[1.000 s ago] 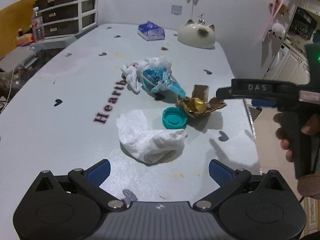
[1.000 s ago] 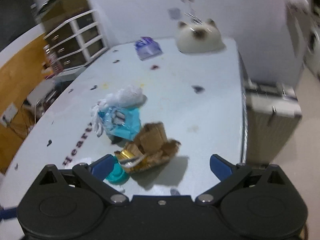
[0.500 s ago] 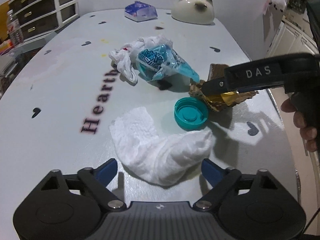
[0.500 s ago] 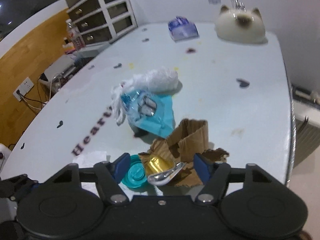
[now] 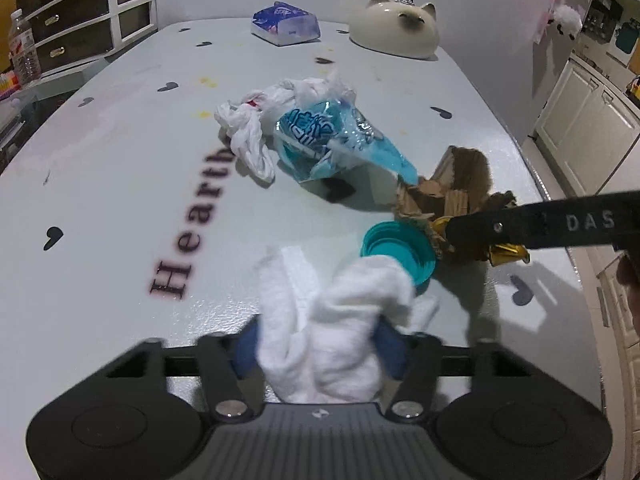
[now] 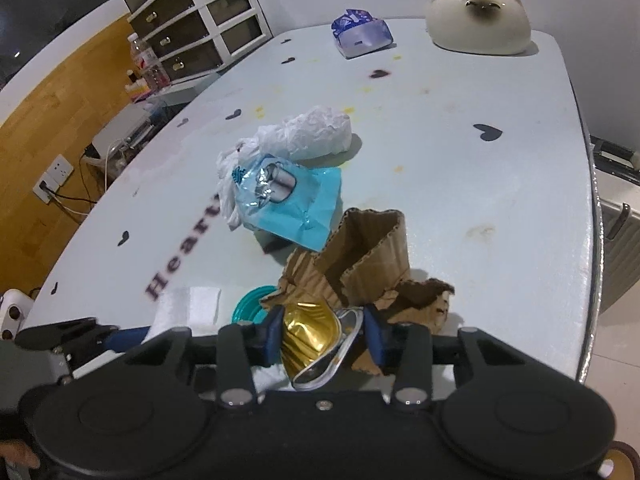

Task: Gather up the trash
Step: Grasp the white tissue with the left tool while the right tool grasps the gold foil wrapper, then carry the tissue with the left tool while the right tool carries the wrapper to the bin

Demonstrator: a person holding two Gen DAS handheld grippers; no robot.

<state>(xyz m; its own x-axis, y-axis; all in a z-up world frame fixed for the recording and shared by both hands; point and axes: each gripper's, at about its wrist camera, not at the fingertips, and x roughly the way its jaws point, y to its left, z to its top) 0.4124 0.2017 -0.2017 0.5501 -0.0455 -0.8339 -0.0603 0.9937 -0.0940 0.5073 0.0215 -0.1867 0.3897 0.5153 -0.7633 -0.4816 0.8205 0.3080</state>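
Pale blue table (image 5: 120, 184) filling both views, "Heart…" lettering and little dark hearts printed across it, drawers (image 6: 200, 28) and a water bottle (image 5: 22, 54) off at the far left. At the far end a cat-shaped ceramic (image 5: 396, 26) is sitting beside a tissue pack (image 5: 286, 24).

Trash is bunching mid-table: a white plastic bag (image 5: 256, 128) lying against a blue wrapper (image 5: 328, 140), torn cardboard (image 6: 368, 256) just right of that, and a teal cap (image 5: 400, 248) touching the cardboard's near edge.

Left gripper (image 5: 320, 350) is down at the near edge, its jaws having just been closing, and its blue pads (image 5: 246, 346) are now pinching a crumpled white tissue (image 5: 332, 328) that is bulging up between them and spilling onto the cap.

Right gripper (image 6: 322, 334) is reaching in from the right, jaws likewise having just been closing, and they are clamping a gold foil piece (image 6: 310, 330) with a silvery rim, right in the cardboard's near folds.
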